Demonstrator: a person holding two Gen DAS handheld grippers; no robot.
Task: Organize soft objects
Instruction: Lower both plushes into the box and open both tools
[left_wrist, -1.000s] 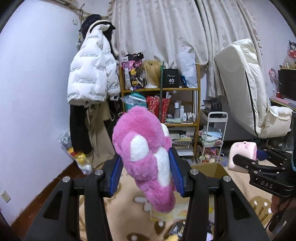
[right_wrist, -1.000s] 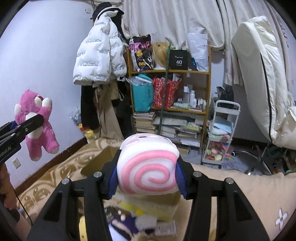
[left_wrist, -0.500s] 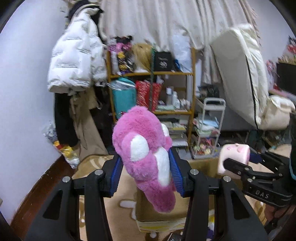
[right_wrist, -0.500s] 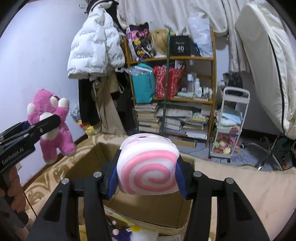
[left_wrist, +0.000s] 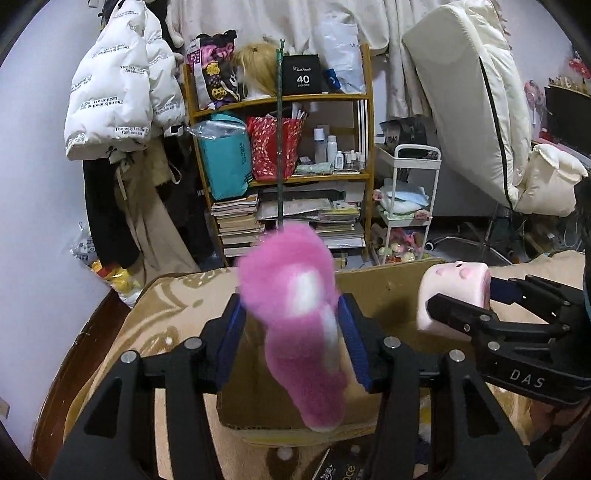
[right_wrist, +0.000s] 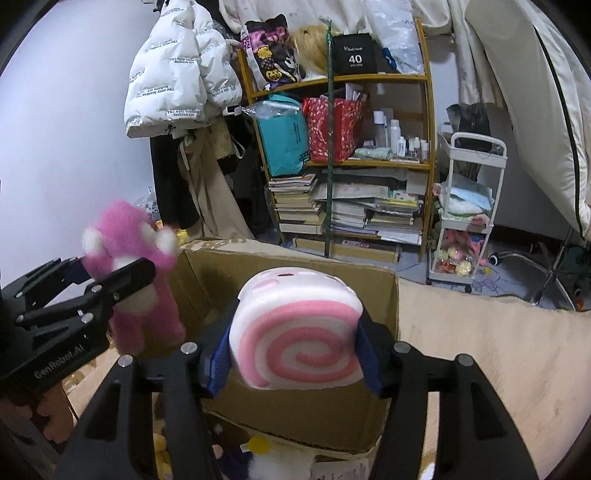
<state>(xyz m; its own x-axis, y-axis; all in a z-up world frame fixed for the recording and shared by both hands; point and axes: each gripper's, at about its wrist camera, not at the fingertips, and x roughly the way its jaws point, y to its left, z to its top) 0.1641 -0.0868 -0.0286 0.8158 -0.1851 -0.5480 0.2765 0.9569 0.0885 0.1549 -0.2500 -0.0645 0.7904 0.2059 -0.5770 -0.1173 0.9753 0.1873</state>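
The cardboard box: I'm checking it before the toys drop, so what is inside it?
The cardboard box shows bare brown inner walls. Its floor is covered by the swirl cushion and pink plush bear, so any contents cannot be seen.

The left gripper (left_wrist: 291, 332) is pointing forward and somewhat downward, its two black fingers with blue pads (left_wrist: 229, 332) standing either side of a pink plush bear (left_wrist: 295, 325). Its jaws are opening, and the blurred bear is hanging between them. The right gripper (right_wrist: 293, 350) is tilting down in the same way, just to the right of the left one and beside it. Its jaws are opening too, with a pink-and-white swirl cushion (right_wrist: 299, 339) sitting between its blue pads (right_wrist: 218, 363). Whether either pair of pads is pressing on its toy cannot be told.
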